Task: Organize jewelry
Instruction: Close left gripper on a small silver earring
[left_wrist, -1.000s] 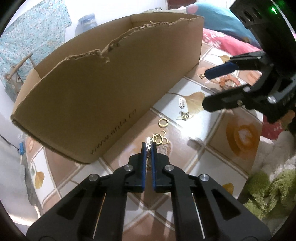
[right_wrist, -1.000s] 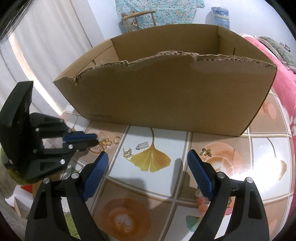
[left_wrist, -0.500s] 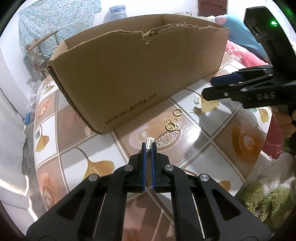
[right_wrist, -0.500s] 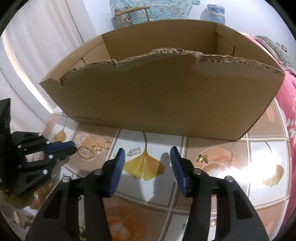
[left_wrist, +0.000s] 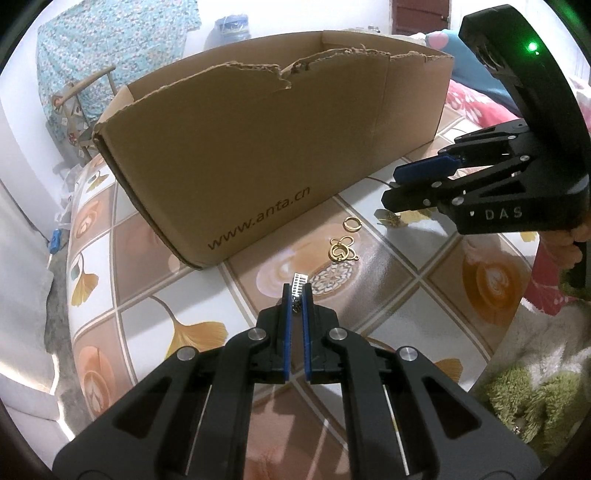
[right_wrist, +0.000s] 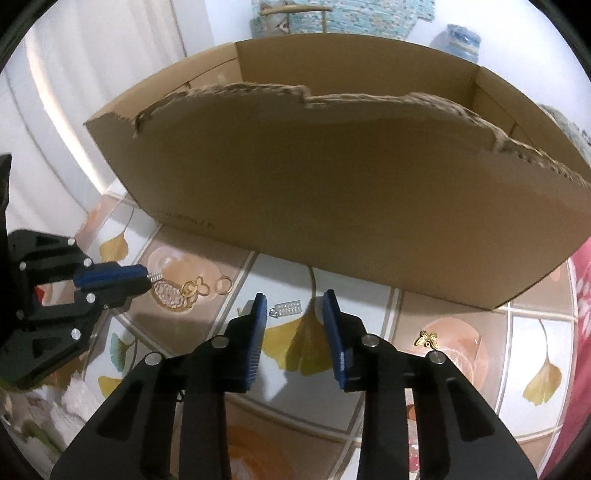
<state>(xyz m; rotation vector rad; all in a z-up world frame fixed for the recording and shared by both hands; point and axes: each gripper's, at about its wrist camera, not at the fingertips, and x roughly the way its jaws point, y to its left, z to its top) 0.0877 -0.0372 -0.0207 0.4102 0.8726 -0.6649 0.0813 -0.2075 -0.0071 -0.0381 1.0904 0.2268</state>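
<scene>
**Tongs over the tiled tabletop: one charm pinched, one pair narrowing**

Pressed together on a small silver charm (left_wrist: 299, 285) is the left gripper (left_wrist: 297, 295); the charm's ladder-like plate is seen poking out beyond the blue pads, clear of the table. From the right wrist view the same gripper (right_wrist: 146, 276) is seen at the far left, with the silver piece showing at its tip just above a printed oval on the tablecloth. The right gripper (right_wrist: 293, 308) is held with its jaws partly apart, having just been closing; nothing is pressed by its blue pads, and whether anything lies directly between them cannot be told. Just beyond its tips, on the patterned tablecloth (right_wrist: 461, 332), a second silver rectangular charm (right_wrist: 287, 308) is seen lying flat beside a printed yellow ginkgo leaf.

A little farther out, a cluster of gold rings (left_wrist: 341, 251) and a single gold hoop (left_wrist: 351, 223) are found close together on the table, near the front wall of the box. A small gold piece (left_wrist: 389, 218) is seen lying under the right gripper (left_wrist: 397, 184) in the left wrist view. Off to the right in the right wrist view, a gold bee-shaped charm (right_wrist: 427, 338) is set well apart from the rest.

Behind all the jewelry, a cardboard box (left_wrist: 258, 147) with a torn upper edge is stood on the table; its inside floor is hidden. A green fluffy fabric (left_wrist: 532, 398) is seen at the table's edge.
</scene>
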